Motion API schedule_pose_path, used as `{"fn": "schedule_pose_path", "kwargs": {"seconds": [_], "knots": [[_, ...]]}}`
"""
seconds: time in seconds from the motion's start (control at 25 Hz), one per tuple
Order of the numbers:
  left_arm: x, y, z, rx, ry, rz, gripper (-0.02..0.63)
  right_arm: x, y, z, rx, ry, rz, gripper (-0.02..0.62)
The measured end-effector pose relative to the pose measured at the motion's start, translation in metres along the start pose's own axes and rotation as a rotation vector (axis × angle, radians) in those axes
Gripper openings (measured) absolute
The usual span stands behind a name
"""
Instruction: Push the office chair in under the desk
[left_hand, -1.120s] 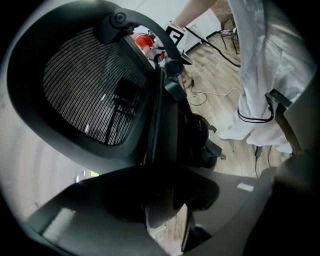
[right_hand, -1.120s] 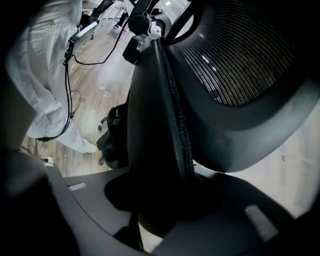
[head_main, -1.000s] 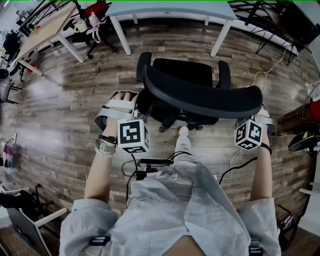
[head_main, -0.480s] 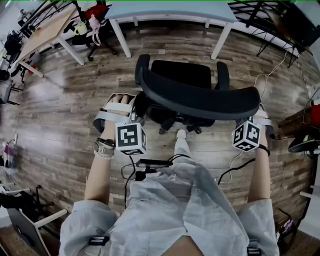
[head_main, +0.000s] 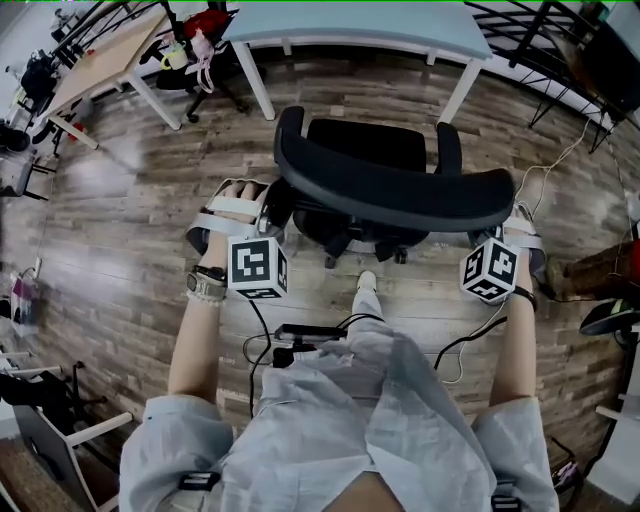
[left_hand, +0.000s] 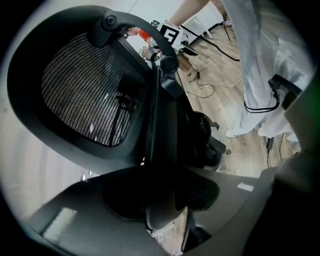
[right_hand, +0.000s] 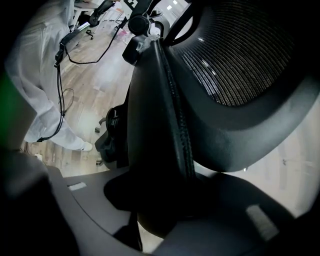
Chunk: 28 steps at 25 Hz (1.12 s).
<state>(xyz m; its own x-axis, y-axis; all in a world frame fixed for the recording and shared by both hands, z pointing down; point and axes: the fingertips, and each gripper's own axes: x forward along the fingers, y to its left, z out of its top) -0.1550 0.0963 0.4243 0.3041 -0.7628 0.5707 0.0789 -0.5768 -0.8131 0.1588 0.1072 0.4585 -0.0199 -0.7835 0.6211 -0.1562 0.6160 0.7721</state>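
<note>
The black office chair stands on the wood floor in front of the light desk (head_main: 350, 22), its seat (head_main: 365, 145) facing the desk. Its curved mesh backrest (head_main: 390, 190) is nearest me. My left gripper (head_main: 270, 205) clamps the backrest's left edge (left_hand: 90, 95), and the frame runs down between the jaws of the left gripper (left_hand: 165, 200). My right gripper (head_main: 507, 222) holds the backrest's right edge (right_hand: 235, 60). The edge sits deep between the jaws of the right gripper (right_hand: 165, 205), which are opening slightly.
A wooden table (head_main: 100, 55) stands at the far left with a red-topped chair (head_main: 205, 30) beside it. Black metal frames (head_main: 560, 40) stand at the far right. Cables (head_main: 470, 340) trail on the floor near my shoe (head_main: 367, 283).
The chair and both grippers have moved a little forward toward the desk. Both grips on the backrest look the same.
</note>
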Motion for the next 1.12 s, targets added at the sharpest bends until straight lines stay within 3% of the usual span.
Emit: {"fn": "schedule_pose_path", "kwargs": {"seconds": [0.36,1.12], "knots": [[0.049,0.033,-0.021,0.002,0.001,0.015,0.169,0.06,-0.04,0.008,-0.028,-0.029,0.015,0.155],[0.168,0.115,-0.047,-0.037,0.108,0.026,0.17,0.173,-0.131,0.001,-0.066,-0.071,0.016,0.155]]}}
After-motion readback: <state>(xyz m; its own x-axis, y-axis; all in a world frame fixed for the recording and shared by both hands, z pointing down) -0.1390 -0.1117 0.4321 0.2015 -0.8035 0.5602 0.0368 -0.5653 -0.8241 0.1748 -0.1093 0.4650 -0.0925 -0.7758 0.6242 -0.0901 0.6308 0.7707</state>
